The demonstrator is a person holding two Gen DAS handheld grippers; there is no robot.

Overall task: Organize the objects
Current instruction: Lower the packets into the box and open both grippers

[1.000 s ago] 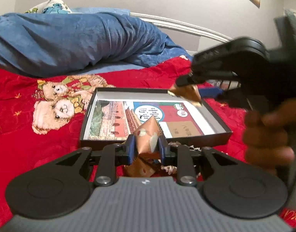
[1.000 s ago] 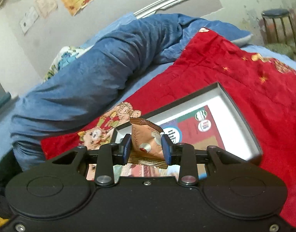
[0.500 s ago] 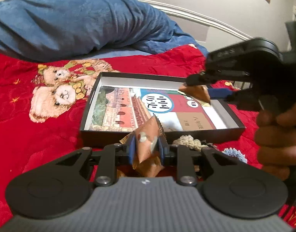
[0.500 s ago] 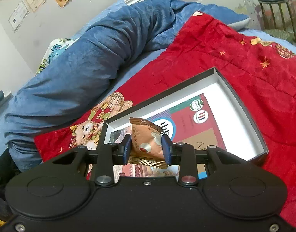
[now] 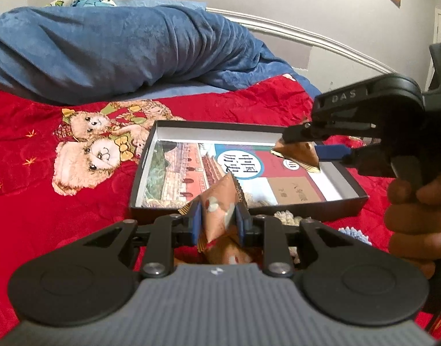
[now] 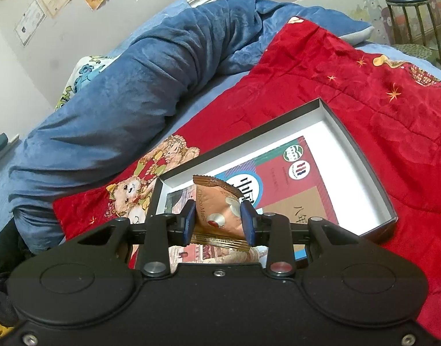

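A black shallow box (image 5: 139,178) (image 6: 361,150) with a printed book inside lies on the red bedspread. My left gripper (image 5: 217,220) is shut on a brown snack packet (image 5: 220,210), held above the box's near edge. Another brown packet (image 5: 229,252) lies below it on the bedspread. My right gripper (image 6: 219,222) is shut on a second brown snack packet (image 6: 220,210), held over the box's inside. In the left wrist view the right gripper (image 5: 312,151) and its packet (image 5: 298,154) hang over the box's right part.
A rolled blue blanket (image 5: 119,49) lies behind the box. Crocheted pieces, cream (image 5: 286,217) and pale blue (image 5: 356,235), lie in front of the box. A stool (image 6: 407,14) stands beyond the bed. A teddy bear print (image 5: 87,155) is left of the box.
Both grippers have risen and moved on toward the box, each keeping its packet. The right gripper's packet now hangs over the box's inside.
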